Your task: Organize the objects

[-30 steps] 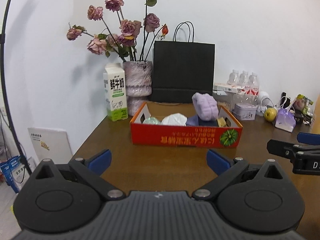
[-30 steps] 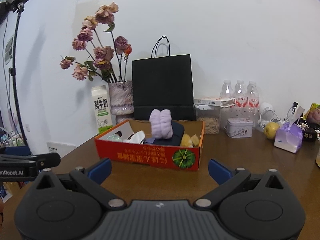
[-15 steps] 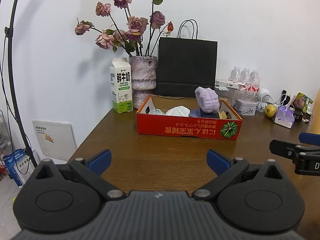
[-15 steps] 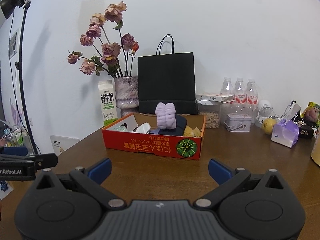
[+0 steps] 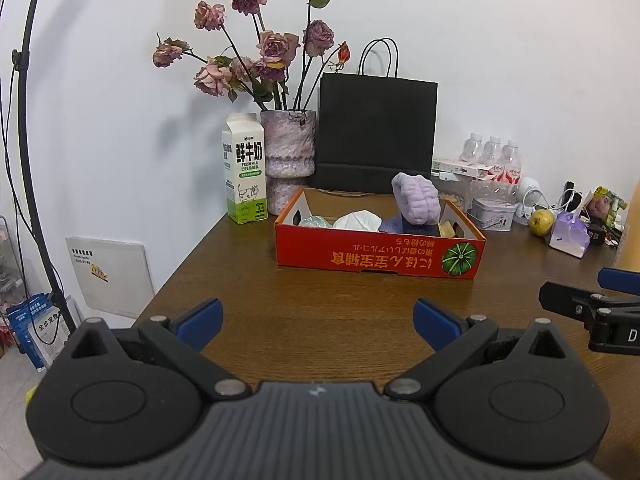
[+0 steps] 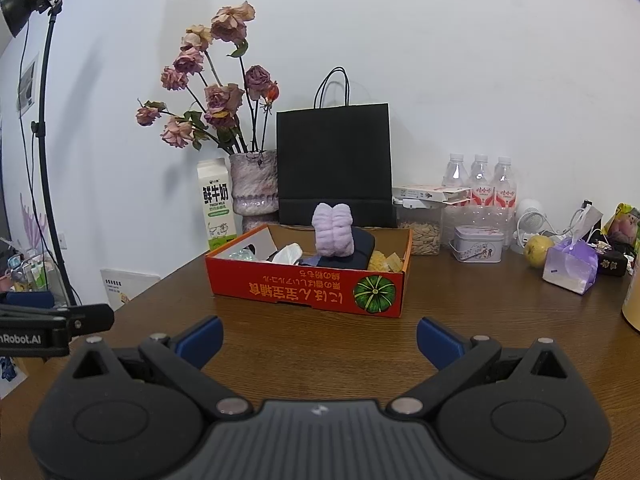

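Left gripper (image 5: 316, 322) spread wide with nothing between the blue pads (image 5: 200, 317), held above the near part of the brown wooden table (image 5: 320, 304), well short of the red cardboard box (image 5: 378, 256). Right gripper (image 6: 319, 340) likewise spread wide and holding nothing, also short of the red cardboard box (image 6: 308, 290), with its tip showing at the right edge of the left wrist view (image 5: 592, 308).

Inside the red cardboard box: a lilac plush roll (image 5: 416, 199) standing upright on a dark cloth (image 6: 360, 246), a crumpled white tissue (image 5: 358, 222) to the left of the roll, a pale green glassy item (image 5: 316, 222) at the box's left end, and yellow pieces (image 6: 386, 261) at the box's right end. On the box's front wall, upside-down yellow lettering and a green pumpkin picture (image 6: 374, 288).

Behind the box against the white wall: a black paper bag (image 5: 376, 132) with cord handles, and left of it a mottled pink vase (image 5: 288, 156) of dried roses (image 5: 256, 44). Left of the vase, a milk carton (image 5: 245, 174) standing upright.

Right of the box: a clear container of seeds (image 6: 420, 232), a small lidded tin (image 6: 478, 244), three water bottles (image 6: 480, 182) behind the tin, a yellow-green apple (image 6: 538, 250), and a small purple gift box (image 6: 570, 266) just beside the apple.

Left of the table, a black light stand (image 6: 44, 160)
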